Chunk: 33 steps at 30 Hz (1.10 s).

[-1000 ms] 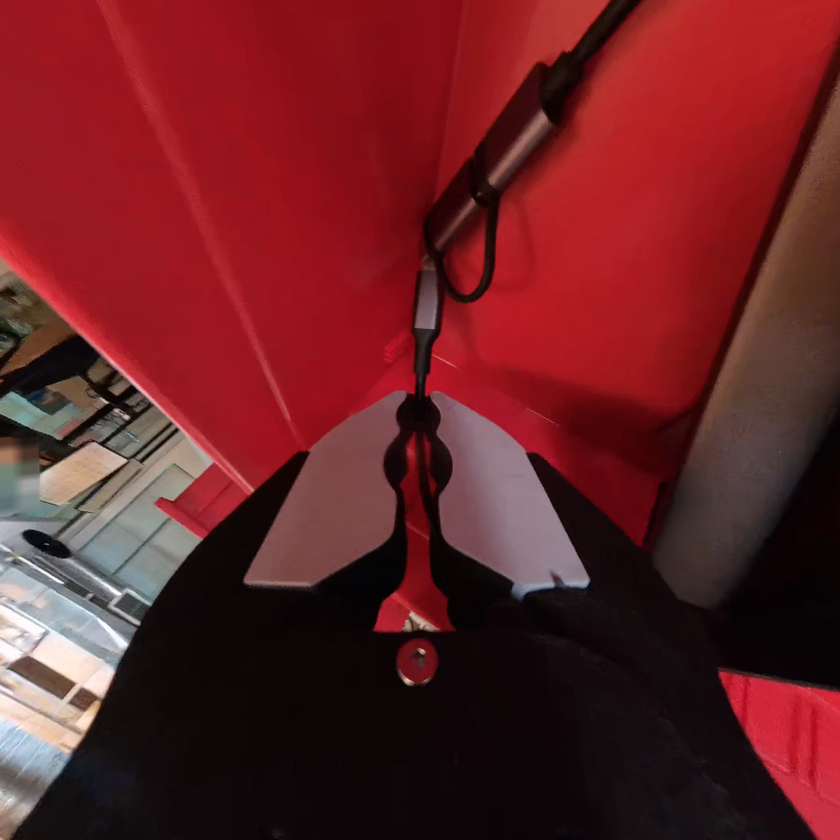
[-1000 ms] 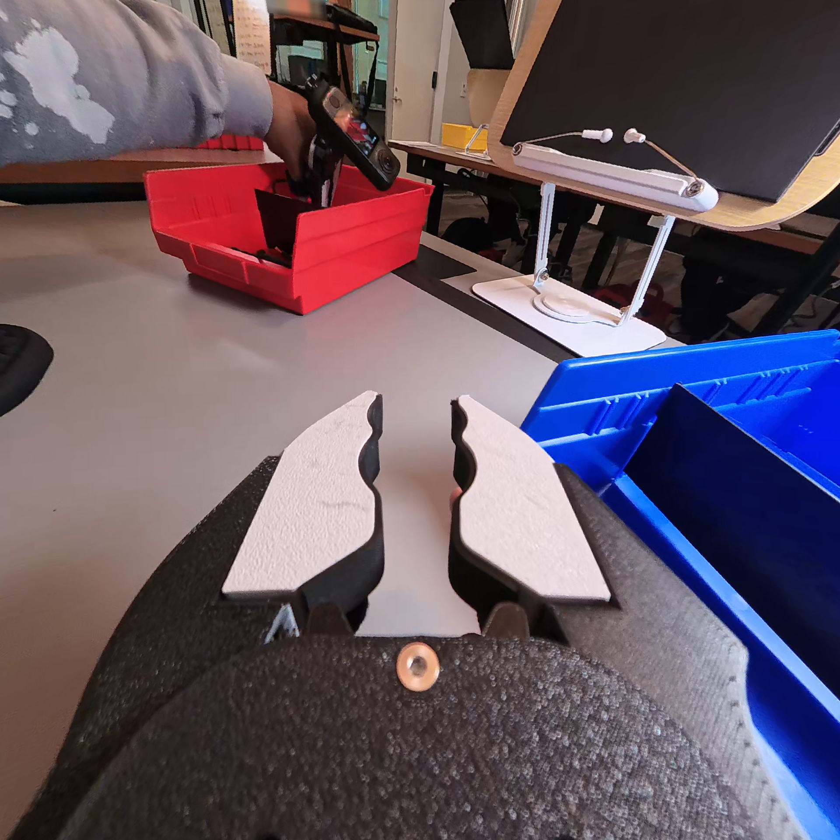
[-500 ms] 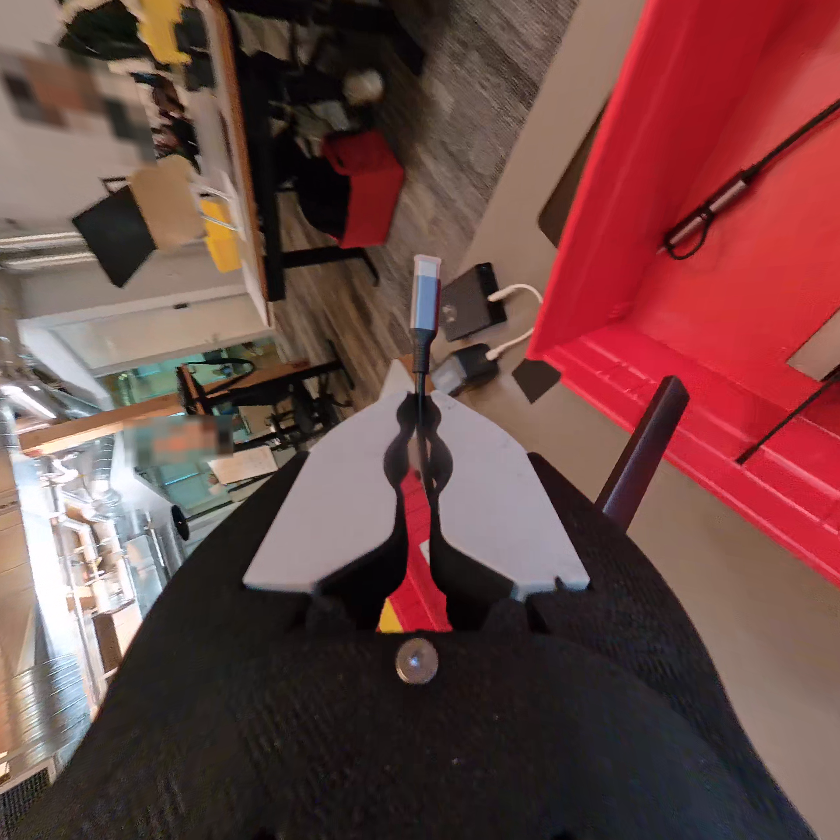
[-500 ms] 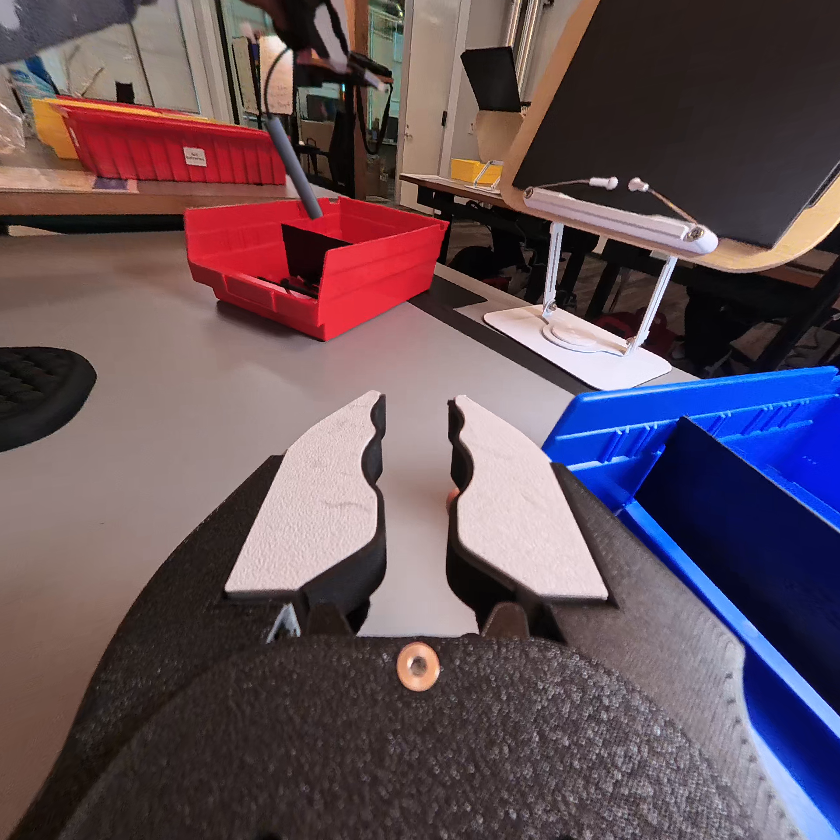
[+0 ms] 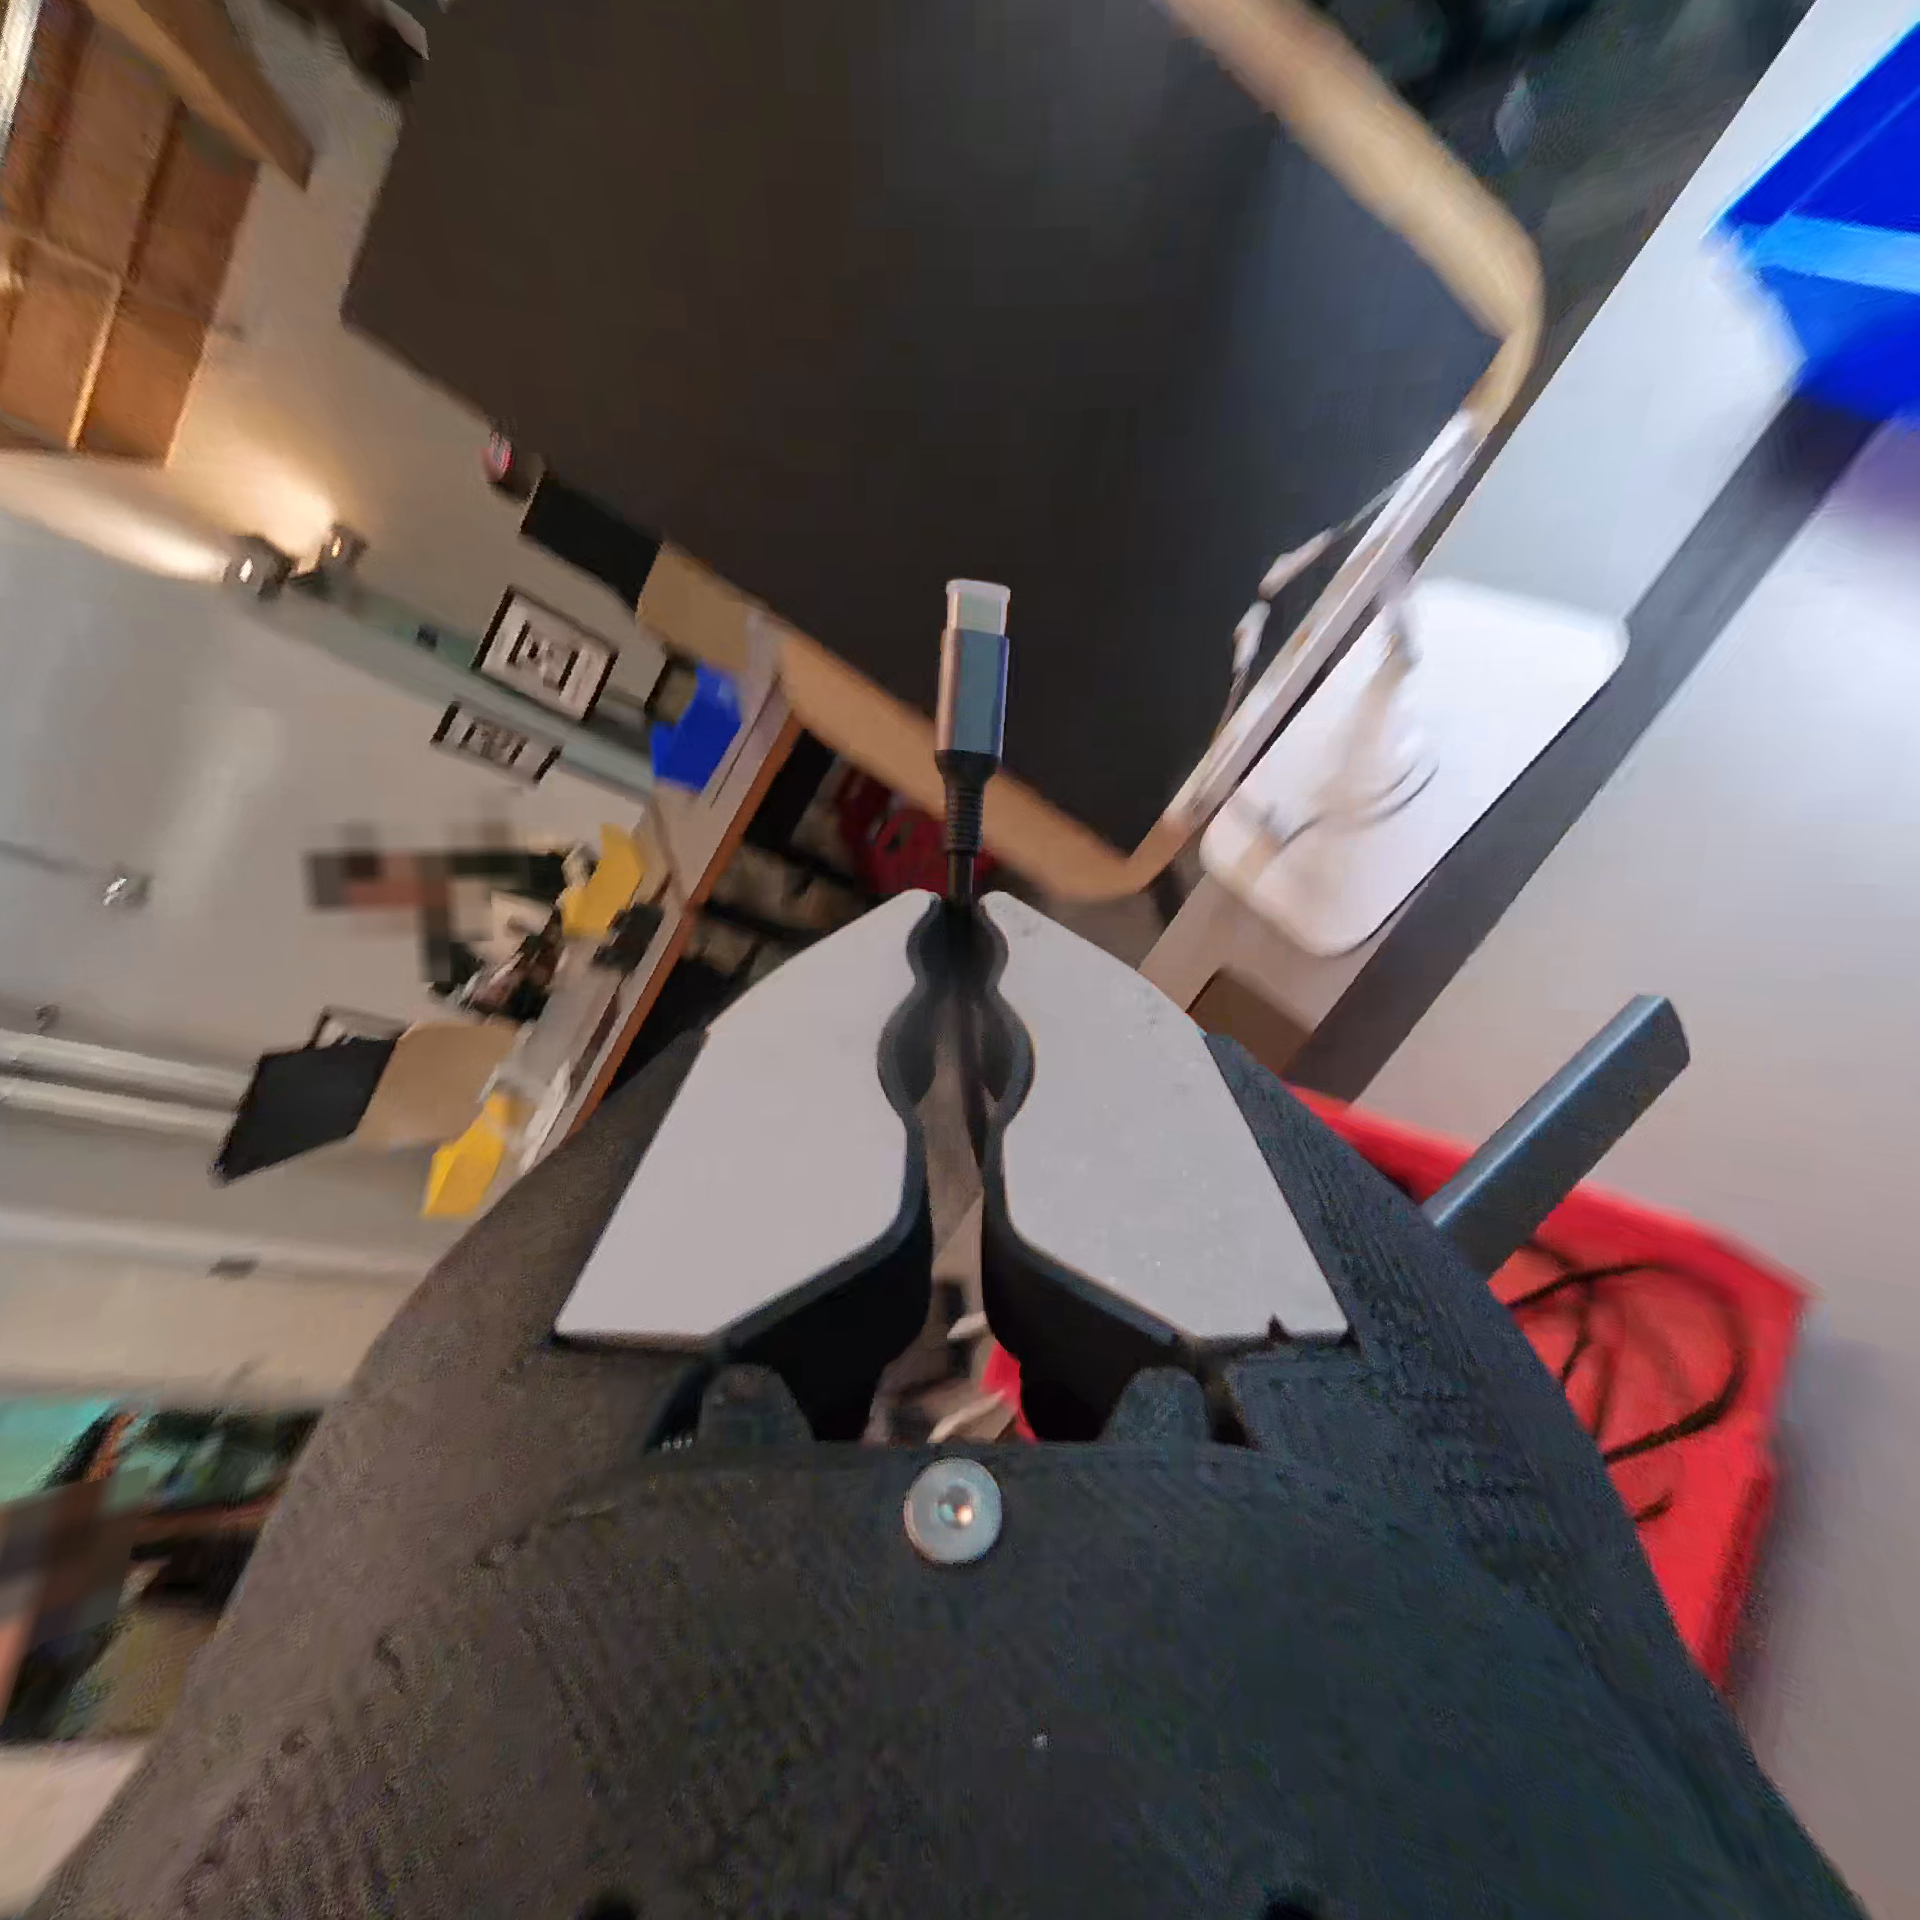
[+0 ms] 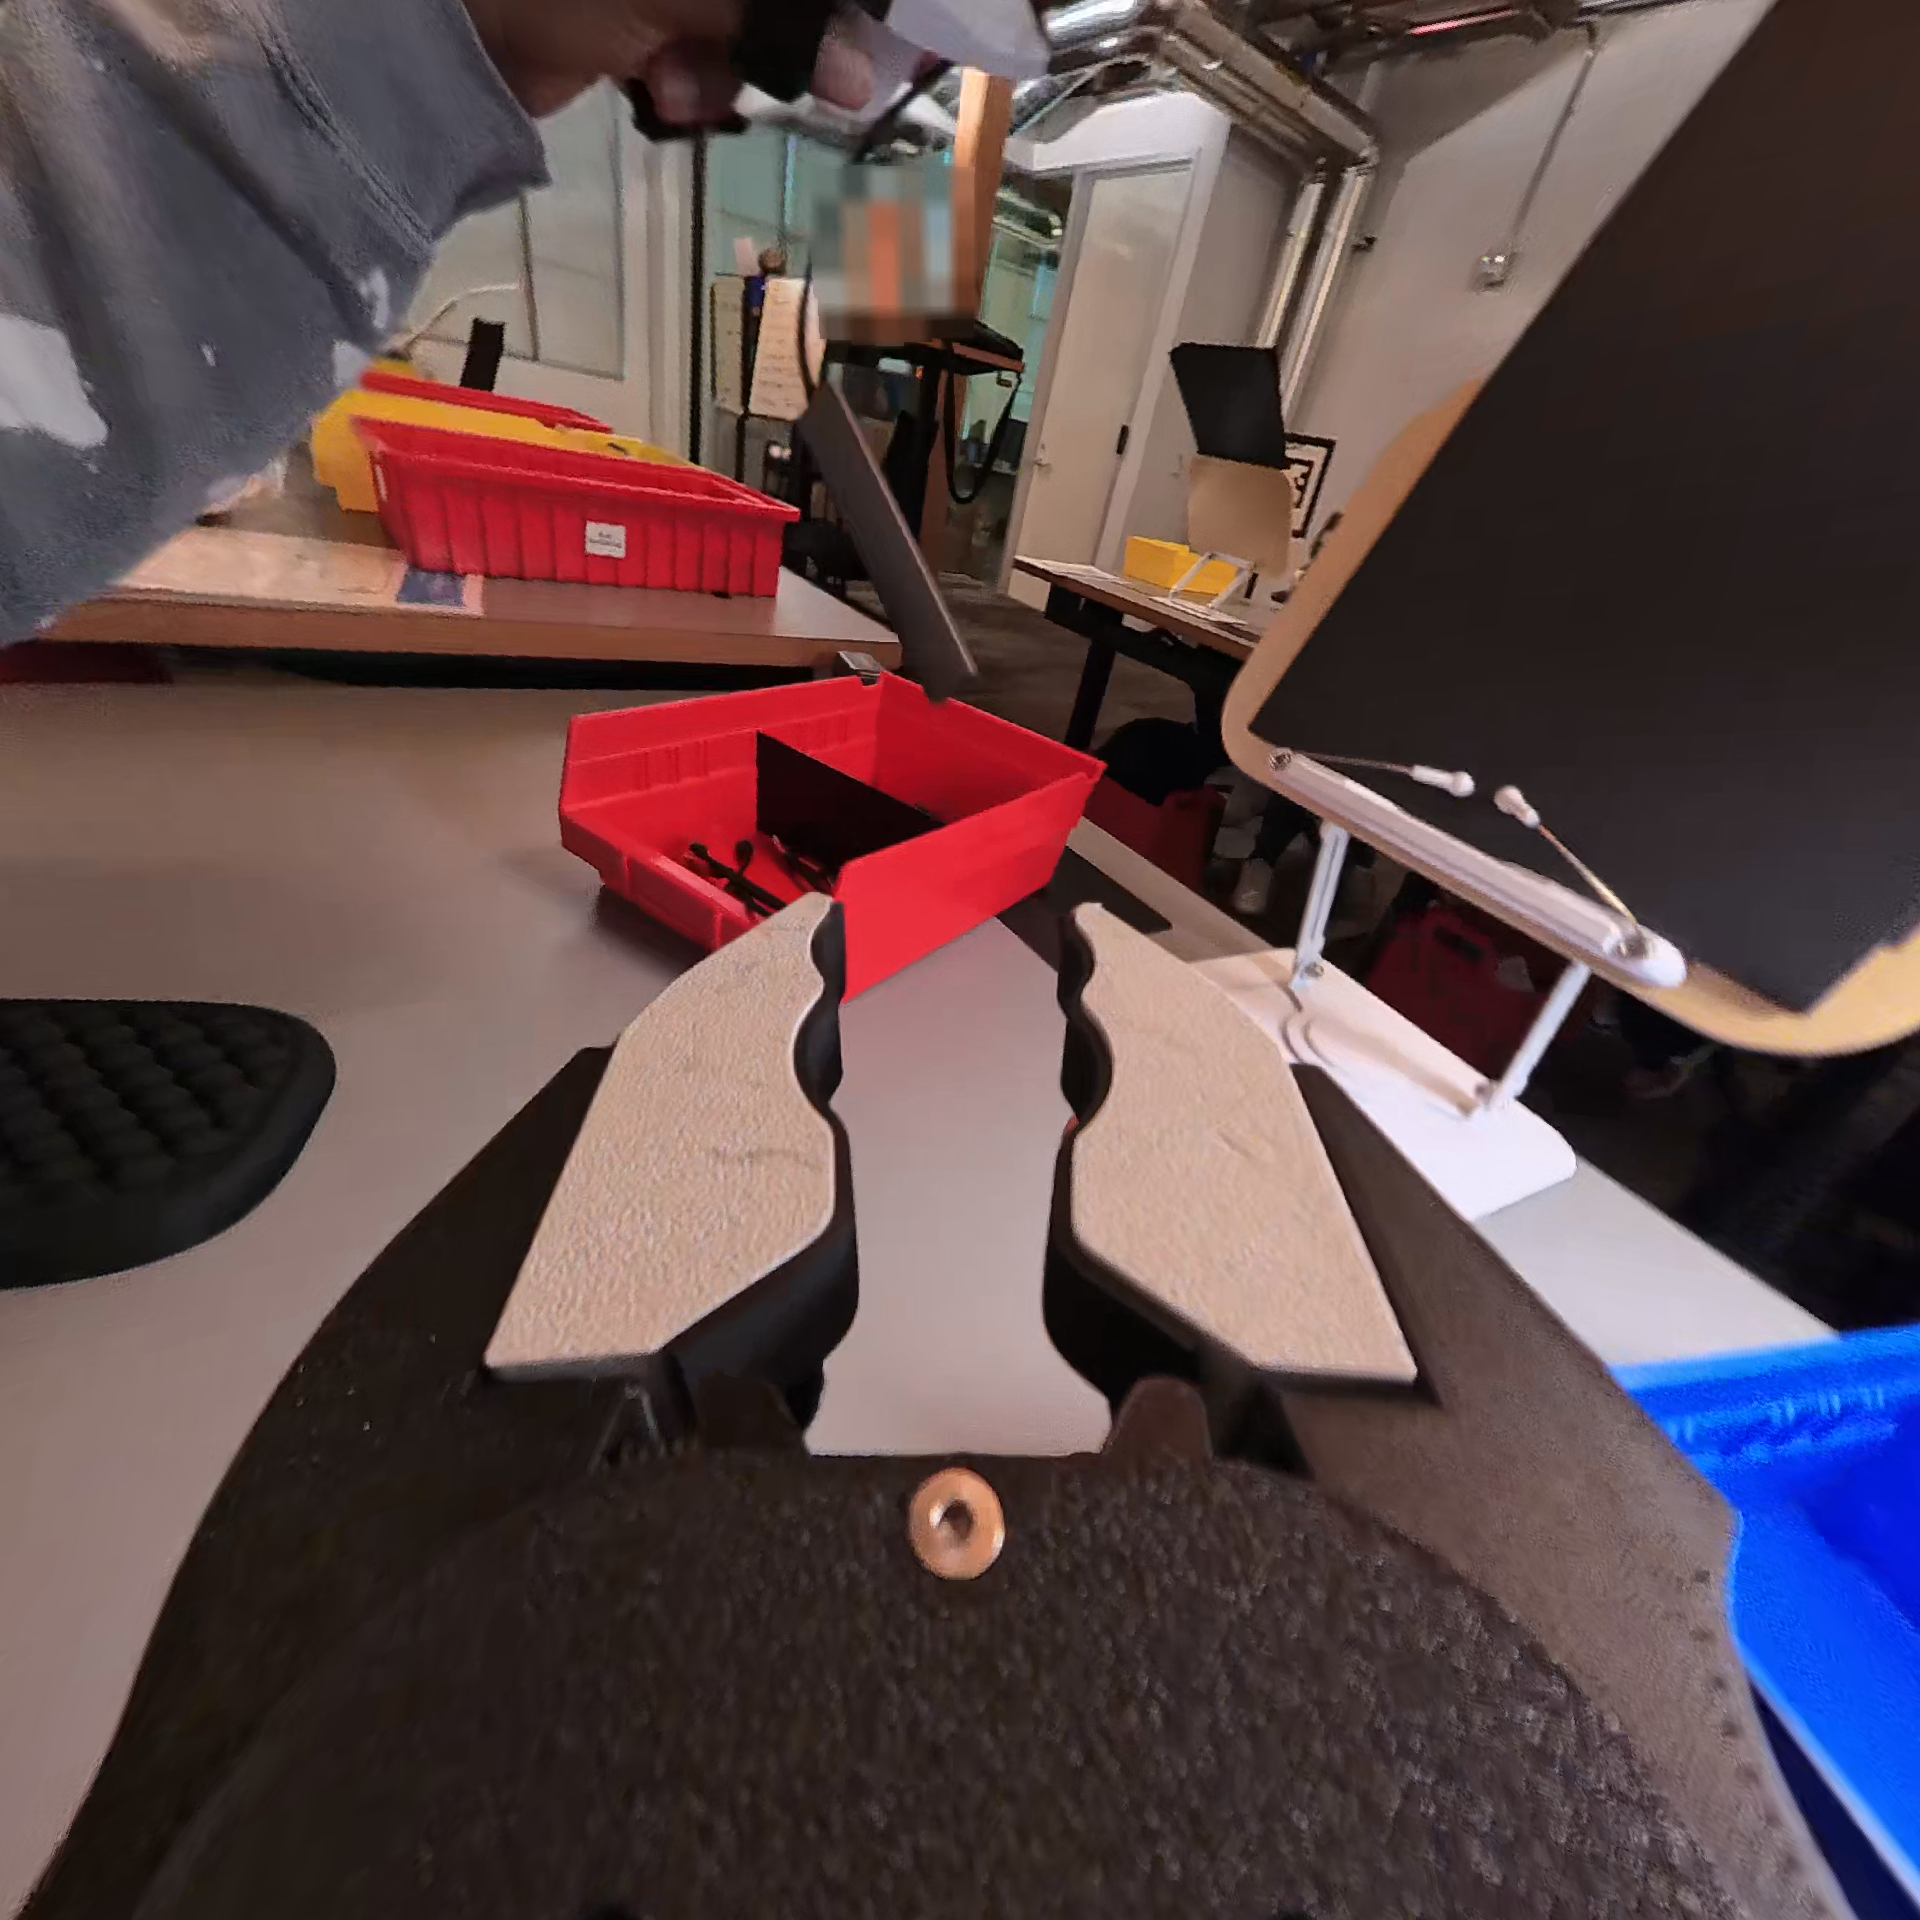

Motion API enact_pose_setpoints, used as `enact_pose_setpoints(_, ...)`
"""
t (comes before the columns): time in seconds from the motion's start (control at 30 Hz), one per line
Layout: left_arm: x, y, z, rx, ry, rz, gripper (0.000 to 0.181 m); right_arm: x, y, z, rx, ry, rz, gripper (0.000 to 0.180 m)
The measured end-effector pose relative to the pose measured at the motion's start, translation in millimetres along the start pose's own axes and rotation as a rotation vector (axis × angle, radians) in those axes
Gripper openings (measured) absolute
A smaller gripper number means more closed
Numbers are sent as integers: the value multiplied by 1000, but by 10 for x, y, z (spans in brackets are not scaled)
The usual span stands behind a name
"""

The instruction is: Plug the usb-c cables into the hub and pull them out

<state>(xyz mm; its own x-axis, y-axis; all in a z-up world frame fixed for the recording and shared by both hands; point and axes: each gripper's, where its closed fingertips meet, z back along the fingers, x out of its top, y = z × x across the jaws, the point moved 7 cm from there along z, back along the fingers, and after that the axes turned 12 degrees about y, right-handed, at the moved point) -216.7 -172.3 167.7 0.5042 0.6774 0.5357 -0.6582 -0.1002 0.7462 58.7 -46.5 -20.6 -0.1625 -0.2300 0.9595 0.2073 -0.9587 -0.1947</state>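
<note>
My left gripper (image 5: 961,906) is shut on a thin black USB-C cable. Its grey plug (image 5: 975,665) stands out beyond the fingertips, in the air and pointing toward the black board. A dark grey bar (image 5: 1558,1122) sticks out beside this gripper. The red bin (image 5: 1683,1382) lies below at the right with black cables (image 5: 1621,1340) in it. I cannot make out the hub. My right gripper (image 6: 945,935) is open and empty above the grey table (image 6: 312,852). In its view the red bin (image 6: 935,842) stands ahead with cables (image 6: 738,873) and a black divider (image 6: 831,810).
A blue bin (image 6: 1818,1507) sits at the right, close to my right gripper. A black board on a white stand (image 6: 1413,1101) stands at the right. A black knobbed mat (image 6: 125,1122) lies at the left. A person's grey sleeve (image 6: 208,260) reaches across the top left.
My left gripper has lifted the cable's plug out of the red bin and swung up and away, staying shut on it. My right gripper has tilted upward a little and stayed open.
</note>
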Motion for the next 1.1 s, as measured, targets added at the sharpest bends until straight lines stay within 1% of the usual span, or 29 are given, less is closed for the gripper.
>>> enact_pose_setpoints(0.03,79,-112,42,-26,-61,23,4,88,-7,-51,24,15,31,39)
enact_pose_setpoints(0.13,276,-486,132,-86,-213,62,4,363,-26,-174,138,119,98,43)
enact_pose_setpoints(0.23,408,-897,172,-161,-322,98,4,484,-19,-306,160,210,163,44)
enact_pose_setpoints(0.3,456,-1138,180,-202,-370,126,4,377,35,-437,182,284,181,46)
enact_pose_setpoints(0.37,476,-1320,187,-249,-413,168,4,122,125,-599,225,401,197,46)
enact_pose_setpoints(0.4,473,-1384,188,-273,-431,195,4,-34,156,-675,231,476,226,44)
enact_pose_setpoints(0.43,459,-1431,180,-296,-444,221,4,-170,199,-723,259,530,256,36)
enact_pose_setpoints(0.47,433,-1467,163,-315,-456,248,4,-257,221,-760,265,543,272,17)
enact_pose_setpoints(0.5,401,-1500,139,-338,-470,276,4,-308,209,-792,248,544,273,12)
enact_pose_setpoints(0.53,373,-1533,109,-370,-485,303,4,-340,196,-813,249,549,268,11)
enact_pose_setpoints(0.63,325,-1632,-32,-532,-459,367,5,-314,218,-808,334,445,206,9)
enact_pose_setpoints(0.67,322,-1649,-55,-588,-475,397,8,-299,234,-797,372,406,178,9)
enact_pose_setpoints(0.77,317,-1629,-16,-722,-545,452,29,-246,245,-736,467,263,102,9)
enact_pose_setpoints(0.83,270,-1517,56,-734,-609,496,38,-181,199,-665,521,170,35,9)
enact_pose_setpoints(1.0,128,-1305,250,-876,-795,606,39,86,0,-434,607,-124,-180,9)
enact_pose_setpoints(1.07,133,-1351,241,-943,-810,609,39,162,-63,-359,633,-198,-248,9)
enact_pose_setpoints(1.1,156,-1411,211,-973,-791,599,38,191,-86,-331,642,-224,-274,9)
